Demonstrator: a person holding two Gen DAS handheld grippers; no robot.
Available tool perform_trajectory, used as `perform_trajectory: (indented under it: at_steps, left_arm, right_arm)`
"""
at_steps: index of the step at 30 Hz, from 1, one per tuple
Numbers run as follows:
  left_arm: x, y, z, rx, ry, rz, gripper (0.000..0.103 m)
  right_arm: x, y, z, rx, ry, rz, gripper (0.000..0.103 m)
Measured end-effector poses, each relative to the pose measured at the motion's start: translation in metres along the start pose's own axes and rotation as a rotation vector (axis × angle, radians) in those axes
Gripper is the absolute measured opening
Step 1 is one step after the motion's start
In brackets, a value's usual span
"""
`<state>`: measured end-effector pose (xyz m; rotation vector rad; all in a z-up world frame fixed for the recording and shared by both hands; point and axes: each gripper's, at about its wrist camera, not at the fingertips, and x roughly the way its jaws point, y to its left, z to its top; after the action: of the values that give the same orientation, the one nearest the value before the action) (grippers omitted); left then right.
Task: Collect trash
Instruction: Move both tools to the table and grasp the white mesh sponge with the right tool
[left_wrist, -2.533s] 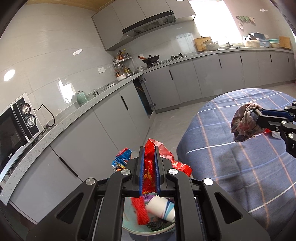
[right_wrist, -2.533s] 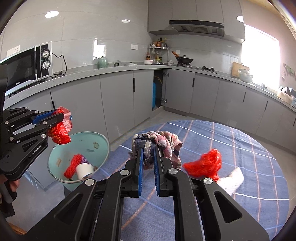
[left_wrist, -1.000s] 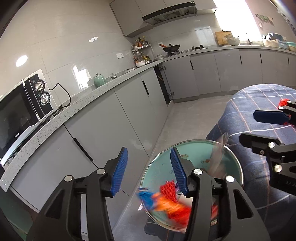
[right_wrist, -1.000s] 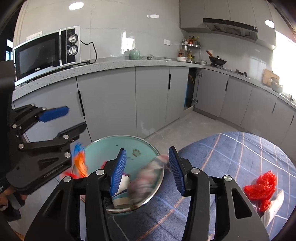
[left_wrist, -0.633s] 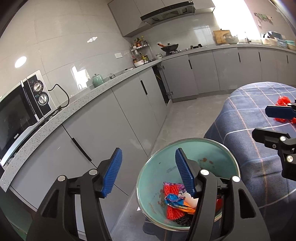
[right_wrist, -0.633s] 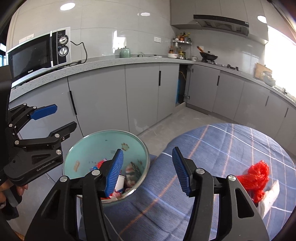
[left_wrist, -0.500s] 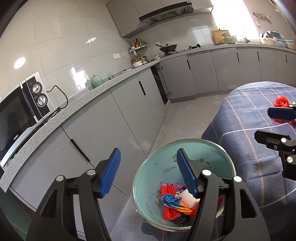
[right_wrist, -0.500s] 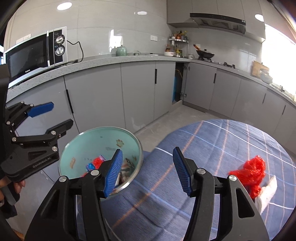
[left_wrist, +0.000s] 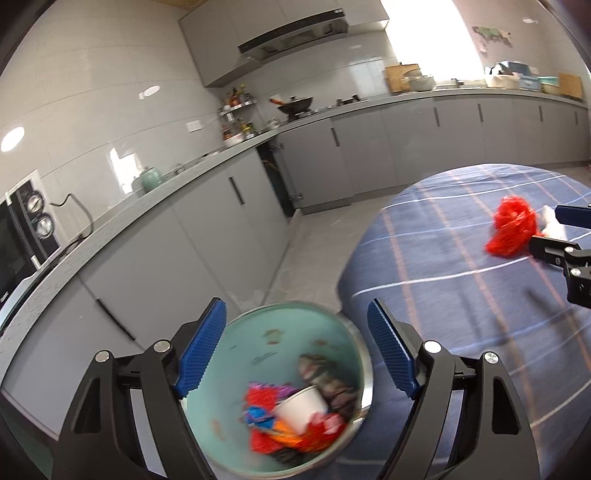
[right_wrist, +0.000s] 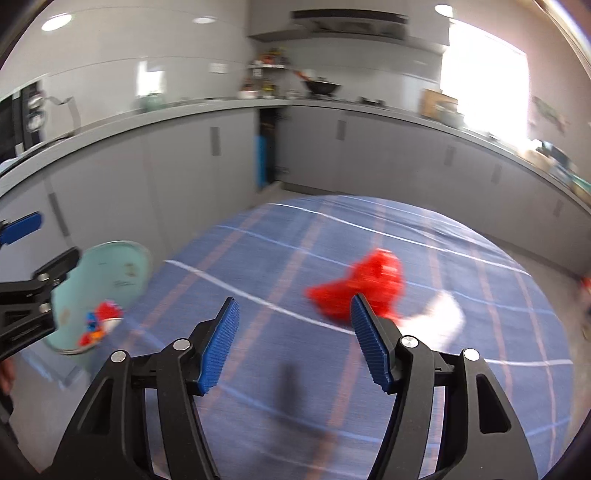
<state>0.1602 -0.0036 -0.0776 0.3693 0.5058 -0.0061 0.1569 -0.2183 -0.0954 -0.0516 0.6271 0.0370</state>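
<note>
A teal trash bin (left_wrist: 236, 339) stands on the floor beside the table, holding red and blue wrappers, a white paper cup (left_wrist: 301, 408) and a dark patterned cloth. My left gripper (left_wrist: 295, 350) hovers above it, jaws opening, nothing between them. On the blue plaid tablecloth (right_wrist: 277, 258) lies a crumpled red plastic bag (right_wrist: 365, 288) with a white scrap (right_wrist: 439, 315) beside it. My right gripper (right_wrist: 293, 341) is over the table just short of the red bag, jaws opening and empty. It also shows at the right edge of the left wrist view (left_wrist: 546, 230), close to the red bag (left_wrist: 511, 230). The bin (right_wrist: 107, 269) shows at left.
Grey kitchen cabinets (left_wrist: 207, 240) and a countertop run along the wall behind the bin. A microwave (left_wrist: 26, 229) sits on the counter at left, a wok (left_wrist: 295, 101) on the stove further back. Bare floor (left_wrist: 317, 236) separates the table from the cabinets.
Both grippers let go of their trash, which fell into the bin, and their jaws widened. The right gripper swung from the bin toward the red bag on the table. The left shifted over the bin.
</note>
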Motion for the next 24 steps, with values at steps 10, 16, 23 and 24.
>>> perform_trajectory:
  at_steps: [10,16,23,24]
  left_arm:
    - [0.015,-0.053,0.019,0.024,-0.009,-0.06,0.084]
    - [0.026,-0.066,0.026,0.037,0.002,-0.08,0.084]
    - [0.031,-0.085,0.039,0.048,0.003,-0.125,0.088]
    - [0.031,-0.088,0.04,0.051,0.003,-0.13,0.088]
  right_arm:
    - [0.032,-0.057,-0.006,0.103,0.116,-0.146,0.067]
    - [0.047,-0.072,-0.01,0.152,0.194,-0.144,0.066]
    - [0.055,-0.084,-0.015,0.183,0.273,-0.071,0.031]
    - [0.056,-0.085,-0.015,0.184,0.274,-0.062,0.027]
